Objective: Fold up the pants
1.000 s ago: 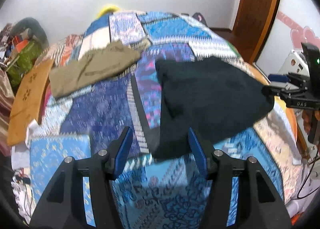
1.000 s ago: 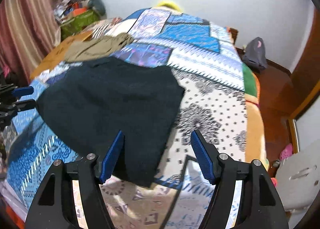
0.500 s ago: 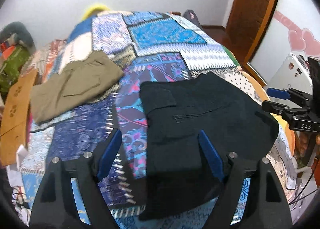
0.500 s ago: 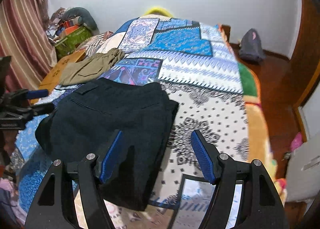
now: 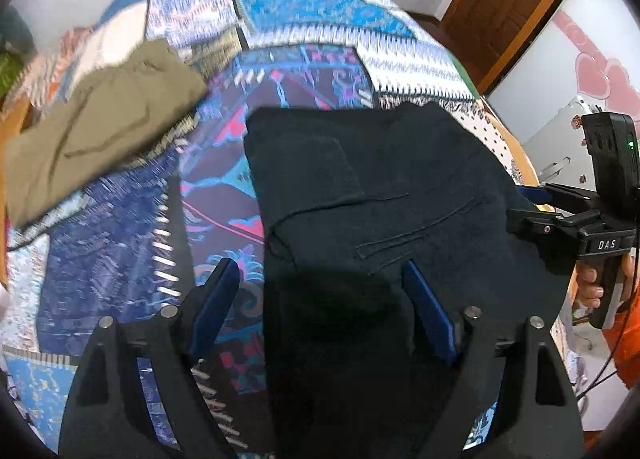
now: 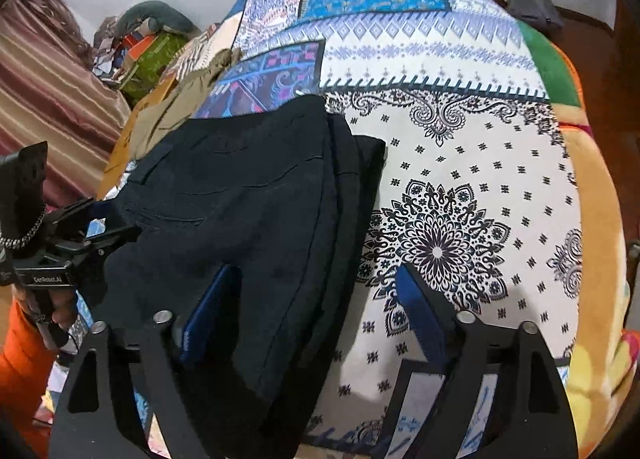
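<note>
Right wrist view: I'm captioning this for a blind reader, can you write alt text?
Dark folded pants lie on a patchwork bedspread, with the right gripper above their right edge, jaws opening and gripping nothing. The left gripper, in a hand with an orange sleeve, hovers at the pants' left edge; olive pants lie farther back.

I am seeing: black pants; olive-khaki pants; blue-white-purple patchwork bedspread, mandala print; blue gripper pads; orange sleeve.
</note>
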`<action>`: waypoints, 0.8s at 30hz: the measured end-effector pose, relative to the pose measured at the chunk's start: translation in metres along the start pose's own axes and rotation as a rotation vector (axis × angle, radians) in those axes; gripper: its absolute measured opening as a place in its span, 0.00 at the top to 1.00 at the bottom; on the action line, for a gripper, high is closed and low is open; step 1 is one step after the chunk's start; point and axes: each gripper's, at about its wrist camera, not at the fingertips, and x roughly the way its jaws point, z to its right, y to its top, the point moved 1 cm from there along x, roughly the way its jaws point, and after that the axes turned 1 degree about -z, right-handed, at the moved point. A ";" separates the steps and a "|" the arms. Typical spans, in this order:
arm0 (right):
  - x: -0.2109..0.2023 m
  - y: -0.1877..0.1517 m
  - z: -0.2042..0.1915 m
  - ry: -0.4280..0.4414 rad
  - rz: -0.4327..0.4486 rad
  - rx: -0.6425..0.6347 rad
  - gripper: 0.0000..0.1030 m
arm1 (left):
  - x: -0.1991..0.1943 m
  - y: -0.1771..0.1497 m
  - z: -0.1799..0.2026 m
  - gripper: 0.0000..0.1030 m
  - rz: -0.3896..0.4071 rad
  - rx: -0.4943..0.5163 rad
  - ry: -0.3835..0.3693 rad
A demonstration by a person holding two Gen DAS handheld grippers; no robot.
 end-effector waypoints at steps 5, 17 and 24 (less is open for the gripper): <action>0.012 0.005 0.010 0.079 -0.044 0.040 0.15 | 0.012 0.008 -0.004 0.16 -0.045 -0.030 -0.057; 0.020 0.014 0.008 0.236 -0.077 0.067 0.46 | 0.014 0.025 0.009 0.50 -0.017 0.016 -0.055; 0.006 0.022 -0.015 0.180 -0.029 -0.004 0.72 | -0.013 0.028 0.014 0.72 0.050 0.040 -0.026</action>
